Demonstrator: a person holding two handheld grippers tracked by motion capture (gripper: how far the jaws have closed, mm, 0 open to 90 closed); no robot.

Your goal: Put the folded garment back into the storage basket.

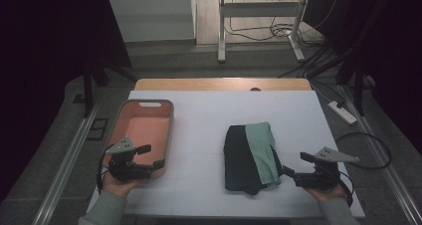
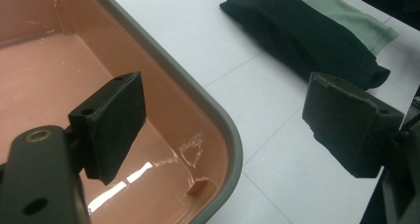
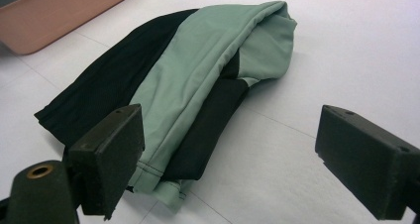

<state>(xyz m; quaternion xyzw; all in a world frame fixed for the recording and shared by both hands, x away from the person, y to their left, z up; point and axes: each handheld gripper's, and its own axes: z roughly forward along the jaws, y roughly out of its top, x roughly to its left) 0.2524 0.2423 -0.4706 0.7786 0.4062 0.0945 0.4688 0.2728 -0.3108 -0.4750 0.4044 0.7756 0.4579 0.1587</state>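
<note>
Two forearms in grey sleeves are seen entering from the near edge of the table (image 1: pixel 209 105) in the high view, each hand cupped under its tool from below. The left hand (image 1: pixel 118 184) is held at the near left corner, and the left gripper (image 1: pixel 155 156) is pointed toward the table's middle, its body raised over the near end of the tub (image 1: pixel 169 128). In the left gripper view its jaws are spread wide and nothing is held between them; one jaw hangs over the tub's pink inside, the other over the white tabletop, with the grey rim of the tub (image 2: pixel 218 120) passing beneath the gap. No contact with the tub can be made out.

The right hand (image 1: pixel 326 191) is held at the near right, and the right gripper (image 1: pixel 293 166) is aimed leftward at the cloth (image 1: pixel 249 158). Its jaws are likewise wide apart and empty. In the right gripper view the cloth (image 3: pixel 188 85) is seen lying ahead of the jaws, its near end just beyond the left-hand jaw; whether that jaw touches the fabric cannot be told.

The cloth, a folded bundle of black and pale green, lies flat on the table right of centre, well apart from the tub.
</note>
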